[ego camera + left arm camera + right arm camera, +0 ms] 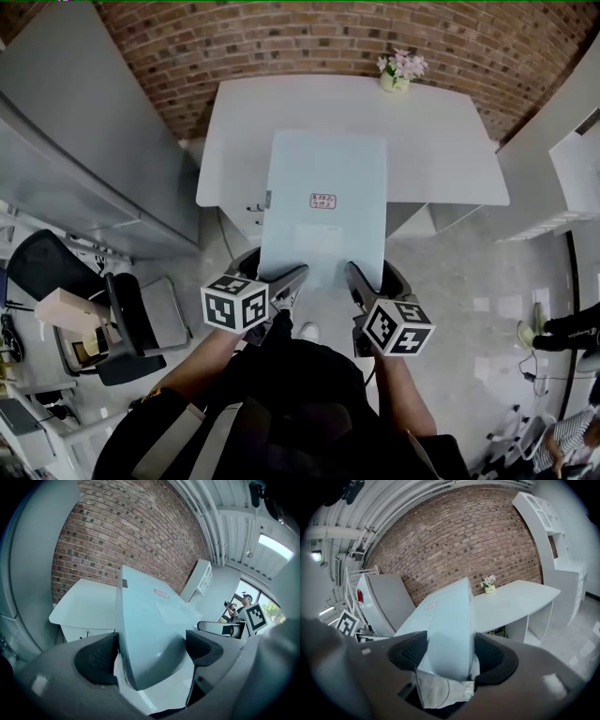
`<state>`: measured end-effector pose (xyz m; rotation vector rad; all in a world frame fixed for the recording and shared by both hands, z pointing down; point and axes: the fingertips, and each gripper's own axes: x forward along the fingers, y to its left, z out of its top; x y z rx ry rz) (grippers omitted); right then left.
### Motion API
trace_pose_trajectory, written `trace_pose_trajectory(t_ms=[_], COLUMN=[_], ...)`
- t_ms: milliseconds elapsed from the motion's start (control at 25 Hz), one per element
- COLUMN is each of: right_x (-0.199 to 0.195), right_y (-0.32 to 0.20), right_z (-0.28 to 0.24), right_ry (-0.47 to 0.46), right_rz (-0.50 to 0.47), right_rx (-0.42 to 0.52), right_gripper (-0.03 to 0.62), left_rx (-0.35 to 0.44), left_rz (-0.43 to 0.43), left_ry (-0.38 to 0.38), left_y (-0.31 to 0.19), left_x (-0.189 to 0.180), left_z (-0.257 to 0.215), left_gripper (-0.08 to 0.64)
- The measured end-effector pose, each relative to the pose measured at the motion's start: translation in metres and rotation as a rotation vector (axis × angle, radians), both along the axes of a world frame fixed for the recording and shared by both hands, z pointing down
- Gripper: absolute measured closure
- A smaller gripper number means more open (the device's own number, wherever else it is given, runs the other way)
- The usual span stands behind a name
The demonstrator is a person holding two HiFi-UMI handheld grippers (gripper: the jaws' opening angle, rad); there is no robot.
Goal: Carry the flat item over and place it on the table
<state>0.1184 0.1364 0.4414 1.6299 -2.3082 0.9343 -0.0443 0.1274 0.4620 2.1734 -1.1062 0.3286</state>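
The left gripper [150, 654] is clamped on the near left corner of the flat pale-blue panel [323, 225], and the right gripper [452, 653] on its near right corner. The panel is held in the air (a small red label [322, 201] on top). In the head view its far end overlaps the white table [450, 141], where a flower pot [396, 77] stands at the back.

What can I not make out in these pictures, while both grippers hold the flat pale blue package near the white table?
- Print on the small red-and-white label on the flat pale blue package: too small in the head view, smeared in both gripper views.
- Middle of the white table's front edge: hidden under the package, head view.
- Package's near corners: covered by the left gripper and right gripper, head view.
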Motion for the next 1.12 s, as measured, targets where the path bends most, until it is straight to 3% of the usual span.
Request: trace_pose_trajectory(t_ms=[1120], right_x=[-0.015], right_y=[-0.138], right_z=[0.002], right_ry=[0.047], right_rz=[0.088], right_rx=[-0.030], right_gripper=[0.267], left_rx=[-0.022], left_rz=[0.078], left_ry=[0.046], left_y=[-0.151], left_x=[-0.013], left_z=[0.009], left_gripper=[0.091])
